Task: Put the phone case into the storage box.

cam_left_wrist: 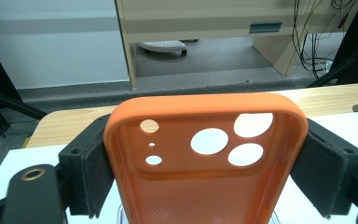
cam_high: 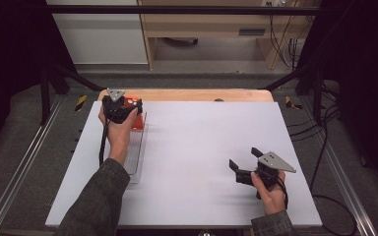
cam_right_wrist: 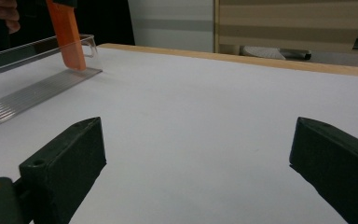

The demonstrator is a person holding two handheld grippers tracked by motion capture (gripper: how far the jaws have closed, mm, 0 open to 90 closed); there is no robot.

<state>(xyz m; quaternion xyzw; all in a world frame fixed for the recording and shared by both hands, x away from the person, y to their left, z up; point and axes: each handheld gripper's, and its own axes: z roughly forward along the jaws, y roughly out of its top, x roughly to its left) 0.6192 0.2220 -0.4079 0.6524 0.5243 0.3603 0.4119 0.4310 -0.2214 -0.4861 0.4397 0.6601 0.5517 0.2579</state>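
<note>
An orange phone case [cam_left_wrist: 205, 158] with round camera holes is clamped by its two sides between the pads of my left gripper [cam_high: 123, 109], which is shut on it at the far left of the table. The case [cam_high: 137, 114] stands upright with its lower end in the far end of a clear plastic rack [cam_high: 135, 150]; in the right gripper view the case [cam_right_wrist: 66, 35] comes down into that rack [cam_right_wrist: 32, 95]. My right gripper [cam_high: 243, 158] sits low over the near right of the white mat [cam_high: 197, 147], open, with nothing between its jaws.
The wooden table edge [cam_high: 187, 94] runs along the far side of the mat. Beyond it are a pale cabinet [cam_high: 202, 27], cables [cam_high: 283, 37] and black frame bars [cam_high: 177, 10]. The clear rack lies lengthwise along the mat's left side.
</note>
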